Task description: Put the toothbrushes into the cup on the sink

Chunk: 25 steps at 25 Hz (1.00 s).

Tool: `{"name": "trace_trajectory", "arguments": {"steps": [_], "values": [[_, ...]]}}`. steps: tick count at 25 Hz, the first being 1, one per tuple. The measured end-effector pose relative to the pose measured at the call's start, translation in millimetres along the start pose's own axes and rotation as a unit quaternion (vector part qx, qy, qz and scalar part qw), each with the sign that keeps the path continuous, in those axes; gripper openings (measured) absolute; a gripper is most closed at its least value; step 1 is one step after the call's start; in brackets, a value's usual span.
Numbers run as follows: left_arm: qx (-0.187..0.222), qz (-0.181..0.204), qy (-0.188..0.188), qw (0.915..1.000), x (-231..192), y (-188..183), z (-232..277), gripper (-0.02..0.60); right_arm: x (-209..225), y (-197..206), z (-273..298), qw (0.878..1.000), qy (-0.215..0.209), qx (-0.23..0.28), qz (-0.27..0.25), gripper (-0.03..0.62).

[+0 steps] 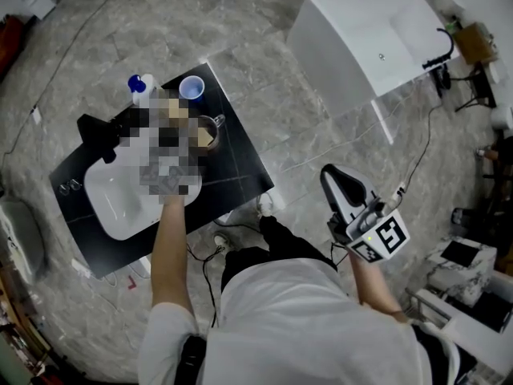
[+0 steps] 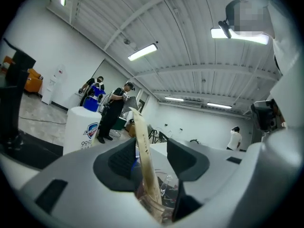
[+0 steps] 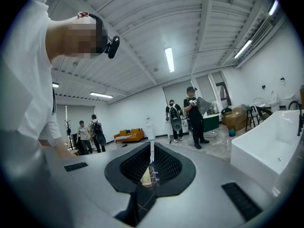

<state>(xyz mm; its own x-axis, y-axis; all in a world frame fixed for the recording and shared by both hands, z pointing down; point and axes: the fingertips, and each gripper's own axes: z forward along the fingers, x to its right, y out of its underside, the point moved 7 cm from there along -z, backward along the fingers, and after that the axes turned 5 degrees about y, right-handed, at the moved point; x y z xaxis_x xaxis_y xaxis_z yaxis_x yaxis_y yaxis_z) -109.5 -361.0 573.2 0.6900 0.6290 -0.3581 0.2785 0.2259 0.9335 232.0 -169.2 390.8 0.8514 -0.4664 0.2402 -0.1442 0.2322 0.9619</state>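
Observation:
In the left gripper view my left gripper (image 2: 153, 150) points upward with its jaws apart. A beige toothbrush (image 2: 143, 151) in a clear wrapper stands between the pads, with a gap on its right side. In the head view that gripper is under a mosaic patch, over the black counter (image 1: 240, 175) beside a metal cup (image 1: 211, 127) with a handle. My right gripper (image 1: 333, 179) is held up to the right of the counter, away from it. It (image 3: 151, 156) is shut on a second wrapped toothbrush (image 3: 148, 175).
On the counter are a white basin (image 1: 120, 203), a black faucet (image 1: 96, 131), a blue-capped bottle (image 1: 141, 84) and a blue cup (image 1: 191, 87). A white bathtub (image 1: 369, 34) stands at the far right. Cables lie on the floor. People stand in the background.

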Motion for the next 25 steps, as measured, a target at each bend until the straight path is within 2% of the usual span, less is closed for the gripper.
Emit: {"name": "trace_trajectory", "arguments": {"steps": [9,13,20,25], "values": [[0.008,0.051,-0.050,0.9974,14.9,-17.6,-30.9,0.207,-4.3,-2.2,17.9,0.999,-0.040,0.000,0.003,0.049],[0.007,0.071,-0.082,0.9941,28.0,-24.8,-47.7,0.150,-10.5,-7.5,26.4,0.998,-0.064,0.008,0.004,0.049],[0.006,0.074,-0.115,0.9906,49.3,-33.3,-85.4,0.059,-27.3,-14.5,36.4,0.994,-0.103,0.018,-0.001,0.049],[0.010,0.092,-0.149,0.9845,70.5,-50.2,-124.1,0.013,-35.3,-16.5,38.6,0.993,-0.113,0.026,-0.010,0.049]]}}
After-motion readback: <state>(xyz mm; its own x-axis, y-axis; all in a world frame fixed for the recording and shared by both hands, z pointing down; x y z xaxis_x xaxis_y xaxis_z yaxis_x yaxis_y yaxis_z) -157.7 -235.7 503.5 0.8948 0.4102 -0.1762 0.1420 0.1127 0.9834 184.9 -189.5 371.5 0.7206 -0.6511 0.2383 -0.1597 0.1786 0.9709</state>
